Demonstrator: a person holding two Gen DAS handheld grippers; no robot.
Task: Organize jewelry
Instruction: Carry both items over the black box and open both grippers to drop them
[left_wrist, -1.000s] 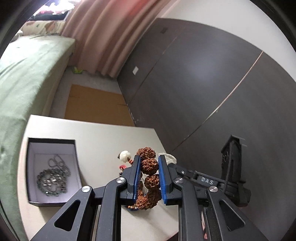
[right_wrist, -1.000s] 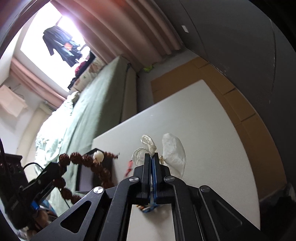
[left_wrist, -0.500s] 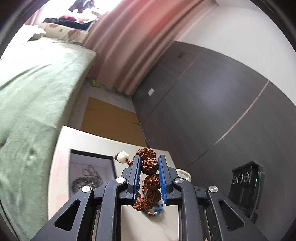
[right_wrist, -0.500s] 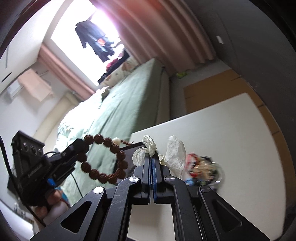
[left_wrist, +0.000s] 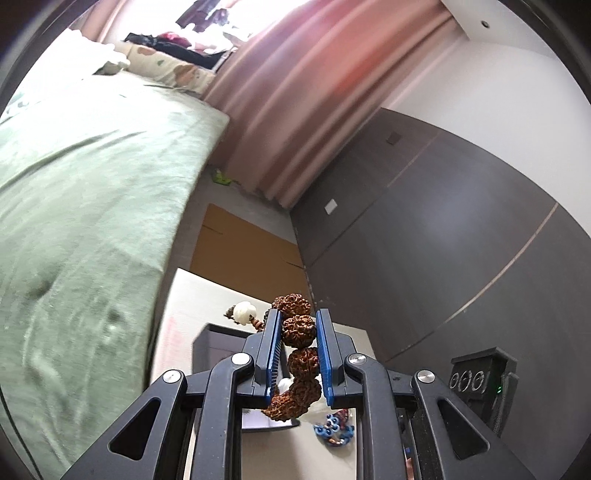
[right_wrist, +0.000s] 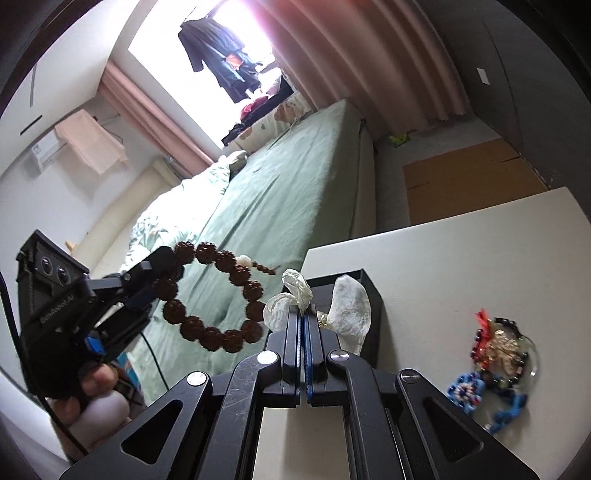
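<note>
Both grippers raised above a white table (right_wrist: 461, 266), each clamped on a piece of jewelry.

Largest to smallest: the table carries a dark open box (right_wrist: 371, 295) and, well apart from it, a cluster of coloured trinkets (right_wrist: 495, 365). The left gripper (left_wrist: 298, 325) is closed to bead width on a brown seed-bead bracelet (left_wrist: 299, 330), held in the air just beside the table's edge. The right gripper (right_wrist: 303, 325), jaws pressed almost together, pinches a white shell-like ornament (right_wrist: 349, 306) in front of the box.
</note>
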